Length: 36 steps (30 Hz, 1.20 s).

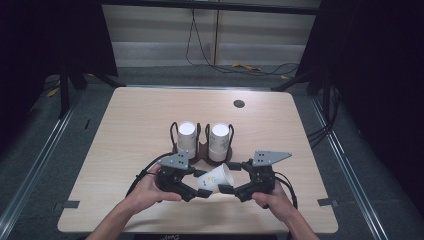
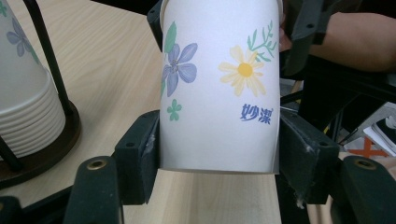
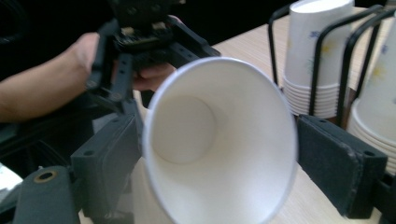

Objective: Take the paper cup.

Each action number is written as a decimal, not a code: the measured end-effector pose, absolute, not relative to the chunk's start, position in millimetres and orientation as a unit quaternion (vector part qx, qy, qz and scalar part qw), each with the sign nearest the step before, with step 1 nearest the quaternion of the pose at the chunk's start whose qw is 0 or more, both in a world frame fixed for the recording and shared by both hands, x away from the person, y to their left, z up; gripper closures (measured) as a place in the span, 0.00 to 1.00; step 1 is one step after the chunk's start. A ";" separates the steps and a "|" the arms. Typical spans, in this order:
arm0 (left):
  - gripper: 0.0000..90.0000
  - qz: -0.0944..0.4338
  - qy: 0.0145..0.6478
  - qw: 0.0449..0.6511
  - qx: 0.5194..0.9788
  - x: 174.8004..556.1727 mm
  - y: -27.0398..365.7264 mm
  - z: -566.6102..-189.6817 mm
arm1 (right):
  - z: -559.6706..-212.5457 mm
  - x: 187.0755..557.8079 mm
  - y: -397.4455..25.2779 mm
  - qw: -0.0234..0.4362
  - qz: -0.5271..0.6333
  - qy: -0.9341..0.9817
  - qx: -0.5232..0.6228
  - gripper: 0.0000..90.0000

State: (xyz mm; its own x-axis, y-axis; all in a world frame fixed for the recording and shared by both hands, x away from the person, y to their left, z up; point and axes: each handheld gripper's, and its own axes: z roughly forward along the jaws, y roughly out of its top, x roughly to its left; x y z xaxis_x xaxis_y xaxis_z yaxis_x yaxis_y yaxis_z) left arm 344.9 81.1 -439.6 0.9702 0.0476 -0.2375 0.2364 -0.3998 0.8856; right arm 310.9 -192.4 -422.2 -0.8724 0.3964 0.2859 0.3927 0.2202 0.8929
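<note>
At the near middle of the pale wooden table [image 1: 125, 130], a white flower-printed paper cup [image 1: 216, 178] is held on its side. Its base end is pinched by the left gripper [image 1: 195, 192], its open rim by the right gripper [image 1: 226, 189]. Two stacks of white paper cups [image 1: 202, 137] are racked just beyond.

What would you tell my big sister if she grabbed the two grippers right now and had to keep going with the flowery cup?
Left gripper: shut on the flowered paper cup near its base; its jaws press both sides.
Right gripper: its jaws flank the cup's open rim, whether they pinch it I cannot tell.
The cup lies on its side above the wooden table, between both grippers, mouth toward the right one.
Behind it stands a wire cup holder with two stacks of upside-down cups.
Done: one cup is out of the stacks.
Left: probably hand it over or set it down; keep the grip gentle, paper crushes.
</note>
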 end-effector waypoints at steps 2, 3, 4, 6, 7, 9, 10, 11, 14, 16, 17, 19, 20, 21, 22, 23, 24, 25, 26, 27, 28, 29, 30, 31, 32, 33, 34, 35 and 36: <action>0.39 -0.086 0.083 0.542 0.832 344.0 80.0 -439.8 | -421.2 310.9 -192.6 0.001 0.580 0.773 0.257 0.15; 0.39 -0.086 0.083 0.542 0.832 344.0 80.0 -439.8 | -421.2 310.9 -192.6 0.001 0.580 0.773 0.257 0.15; 0.39 -0.085 0.082 0.542 0.832 344.0 80.1 -439.3 | -421.0 311.1 -192.9 -0.002 0.584 0.769 0.258 0.15; 0.39 -0.088 0.080 0.544 0.831 343.8 80.8 -438.3 | -420.9 311.6 -193.8 -0.003 0.589 0.765 0.261 0.15; 0.39 -0.086 0.080 0.546 0.830 343.9 81.2 -437.7 | -421.4 312.3 -193.9 -0.009 0.593 0.762 0.262 0.15; 0.39 -0.089 0.082 0.547 0.828 344.2 81.3 -437.6 | -421.8 312.5 -193.6 -0.012 0.593 0.763 0.259 0.15; 0.39 -0.092 0.080 0.546 0.829 344.2 80.9 -438.0 | -423.0 313.0 -192.5 -0.017 0.593 0.762 0.259 0.15; 0.39 -0.092 0.080 0.546 0.829 344.2 80.9 -438.0 | -423.4 313.2 -192.1 -0.020 0.594 0.762 0.257 0.15; 0.39 -0.097 0.077 0.551 0.825 343.5 80.2 -438.1 | -424.7 313.0 -190.3 -0.024 0.593 0.763 0.255 0.16; 0.39 -0.098 0.077 0.551 0.826 343.6 80.5 -437.9 | -426.1 313.0 -189.8 -0.030 0.595 0.762 0.252 0.19; 0.39 -0.099 0.076 0.549 0.827 343.9 80.9 -438.0 | -426.5 313.0 -189.9 -0.027 0.595 0.763 0.252 0.21; 0.39 -0.100 0.077 0.550 0.826 344.3 81.1 -438.4 | -427.3 313.7 -191.5 -0.026 0.600 0.760 0.250 0.24; 0.39 -0.102 0.077 0.551 0.824 344.6 81.1 -438.9 | -427.5 314.4 -192.2 -0.028 0.602 0.758 0.251 0.24; 0.39 -0.104 0.077 0.551 0.824 344.8 80.8 -439.3 | -427.5 315.0 -193.0 -0.031 0.604 0.756 0.251 0.25; 0.39 -0.107 0.076 0.550 0.825 345.2 80.7 -439.7 | -427.3 315.1 -193.3 -0.031 0.606 0.755 0.250 0.26; 0.39 -0.110 0.077 0.549 0.825 345.6 80.5 -440.4 | -427.2 315.2 -193.4 -0.031 0.607 0.754 0.248 0.26; 0.39 -0.113 0.079 0.549 0.825 346.0 80.4 -441.1 | -427.1 315.2 -193.4 -0.031 0.608 0.754 0.247 0.27; 0.38 -0.123 0.085 0.547 0.824 347.3 80.3 -442.3 | -427.2 315.4 -193.5 -0.034 0.608 0.754 0.246 0.28; 0.38 -0.125 0.087 0.546 0.824 347.8 80.0 -442.8 | -427.4 315.6 -193.4 -0.036 0.608 0.754 0.248 0.28; 0.37 -0.125 0.087 0.546 0.824 347.8 80.0 -442.8 | -427.6 315.9 -193.3 -0.037 0.605 0.755 0.249 0.28; 0.37 -0.127 0.091 0.545 0.824 348.3 79.8 -443.6 | -428.3 316.6 -193.0 -0.038 0.602 0.757 0.251 0.28; 0.37 -0.130 0.094 0.544 0.823 348.7 79.9 -444.1 | -428.3 316.6 -193.0 -0.038 0.602 0.757 0.251 0.28; 0.37 -0.132 0.096 0.544 0.823 349.0 79.9 -444.3 | -428.7 316.6 -192.9 -0.039 0.601 0.758 0.251 0.28; 0.36 -0.134 0.096 0.544 0.822 349.3 80.1 -444.5 | -428.9 316.7 -192.8 -0.039 0.601 0.757 0.251 0.28; 0.35 -0.133 0.099 0.545 0.822 349.4 79.9 -444.6 | -428.8 316.7 -192.8 -0.040 0.601 0.757 0.252 0.29; 0.29 -0.130 0.101 0.540 0.826 349.8 80.4 -444.7 | -428.5 316.6 -192.9 -0.042 0.602 0.757 0.251 0.29; 0.29 -0.128 0.104 0.537 0.827 349.9 80.3 -445.1 | -428.5 316.6 -192.9 -0.042 0.602 0.757 0.251 0.29; 0.25 -0.128 0.107 0.534 0.829 350.4 80.5 -445.7 | -428.4 316.7 -193.0 -0.042 0.601 0.758 0.251 0.29; 0.23 -0.127 0.112 0.525 0.834 351.4 80.7 -447.3 | -428.4 316.6 -193.1 -0.042 0.600 0.758 0.252 0.29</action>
State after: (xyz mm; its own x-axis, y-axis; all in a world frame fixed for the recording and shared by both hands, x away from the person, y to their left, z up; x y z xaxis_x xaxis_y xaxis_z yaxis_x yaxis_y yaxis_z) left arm 351.4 80.7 -447.3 0.9428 0.0537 -0.3290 0.3198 -0.4246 0.8470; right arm 316.6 -193.1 -428.4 -0.8696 0.3313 0.3661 0.4322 0.1522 0.8889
